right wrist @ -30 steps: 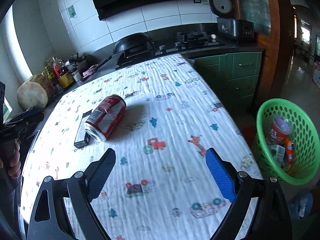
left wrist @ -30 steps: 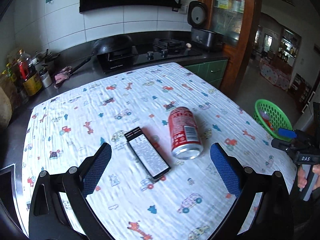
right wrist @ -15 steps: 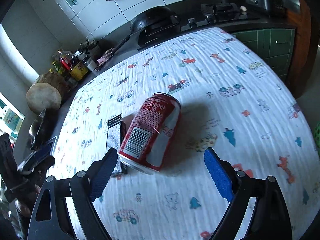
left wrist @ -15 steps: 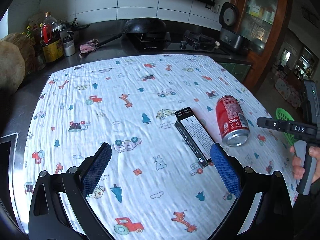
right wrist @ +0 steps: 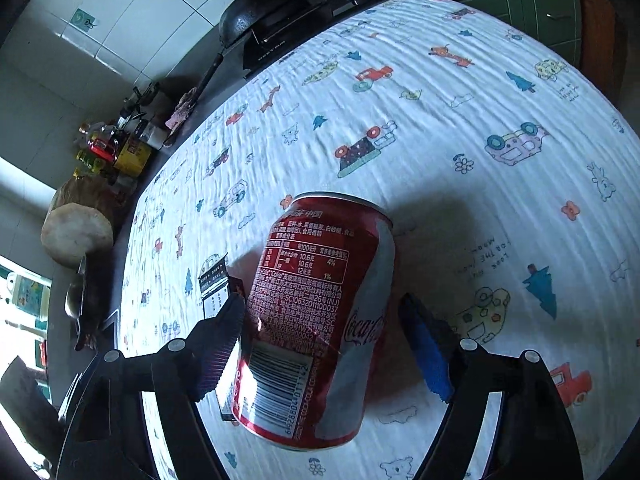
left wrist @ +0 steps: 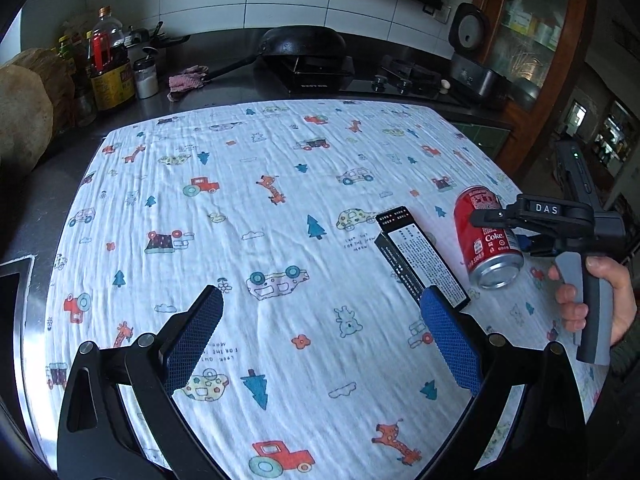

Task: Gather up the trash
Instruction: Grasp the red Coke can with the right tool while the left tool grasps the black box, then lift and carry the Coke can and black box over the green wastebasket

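While straddled by right gripper (right wrist: pixel 322 344) | can (right wrist: pixel 320 320) hides box (right wrist: pixel 214 280)

You're facing white wall tiles (left wrist: pixel 280 4) behind a dark counter (left wrist: pixel 224 88); at far right stands a wooden glass-door cabinet (left wrist: pixel 532 32), and daylight enters a window (right wrist: pixel 20 320) left.

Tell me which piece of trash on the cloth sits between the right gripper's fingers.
The red Coke can, lying on its side between the open fingers. The flat black box lies beside it, outside them.
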